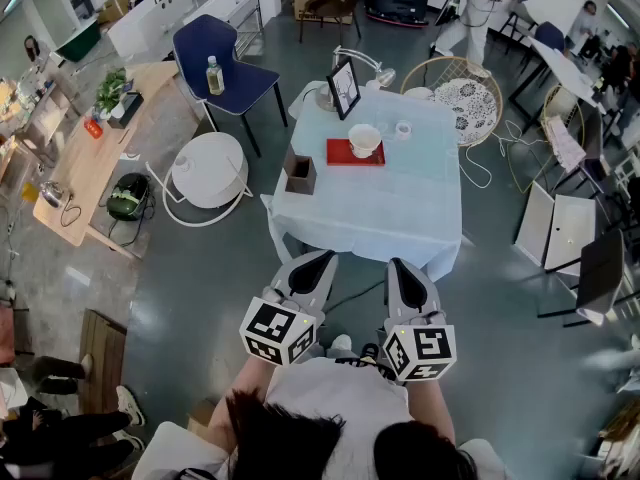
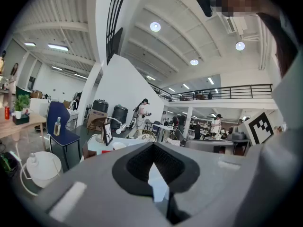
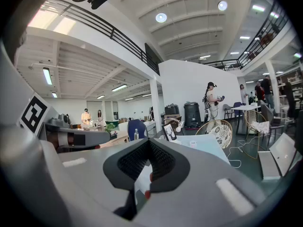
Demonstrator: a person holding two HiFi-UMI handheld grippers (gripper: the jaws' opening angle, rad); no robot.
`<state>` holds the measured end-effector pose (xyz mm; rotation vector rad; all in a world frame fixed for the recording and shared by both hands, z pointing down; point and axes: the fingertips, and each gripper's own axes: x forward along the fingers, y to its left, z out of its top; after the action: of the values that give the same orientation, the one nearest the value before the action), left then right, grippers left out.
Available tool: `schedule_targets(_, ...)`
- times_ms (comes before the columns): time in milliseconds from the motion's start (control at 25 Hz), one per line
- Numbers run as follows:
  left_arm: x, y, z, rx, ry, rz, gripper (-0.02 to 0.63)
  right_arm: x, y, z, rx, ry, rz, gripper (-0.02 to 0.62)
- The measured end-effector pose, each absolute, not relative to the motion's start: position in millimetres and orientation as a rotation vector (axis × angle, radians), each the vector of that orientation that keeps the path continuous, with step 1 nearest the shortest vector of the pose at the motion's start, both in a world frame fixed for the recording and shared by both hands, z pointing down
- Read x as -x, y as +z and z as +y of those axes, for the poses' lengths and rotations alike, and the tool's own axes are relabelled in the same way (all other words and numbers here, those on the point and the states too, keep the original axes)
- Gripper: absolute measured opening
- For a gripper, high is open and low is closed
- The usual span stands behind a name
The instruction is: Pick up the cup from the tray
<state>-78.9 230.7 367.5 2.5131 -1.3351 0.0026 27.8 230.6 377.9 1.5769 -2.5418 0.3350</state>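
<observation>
On the square bench (image 1: 372, 220) draped in smooth pale-blue cloth: a flat red rectangular tray (image 1: 340, 155), and on its right half a round, glossy white cup (image 1: 364, 139), upright. Left of the tray, a small brown open-topped box (image 1: 299, 174); behind it, a tilted black-framed picture (image 1: 344, 88). Short of the near edge, well apart from the cup: matte grey left gripper (image 1: 321, 259), fingers together, nothing between; matching right gripper (image 1: 402, 265), fingers likewise closed, empty.
</observation>
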Motion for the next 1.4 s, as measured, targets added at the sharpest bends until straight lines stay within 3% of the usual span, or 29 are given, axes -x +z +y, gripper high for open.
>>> schedule_targets(1080,49.5,365.5,212.5,-2.522,0.036,-1.353,0.006,-39.7,376.8,217.4,-1.507,0.347,-2.612,0.026)
schedule_targets(1160,45.1,368.9,211.0,-2.521,0.068,-1.350,0.058,-37.8,377.4,216.5,-1.451,0.333,-2.637,0.061)
schedule_targets(1320,42.3,372.0,205.3,-2.507,0.080,-1.364,0.102,-38.0,377.5,215.0,-1.355,0.309,-2.690,0.199)
schedule_targets(1400,39.8,370.4,202.5,-2.511,0.070,-1.349,0.180,-41.7,376.5,212.9,-1.336,0.305,-2.707,0.259)
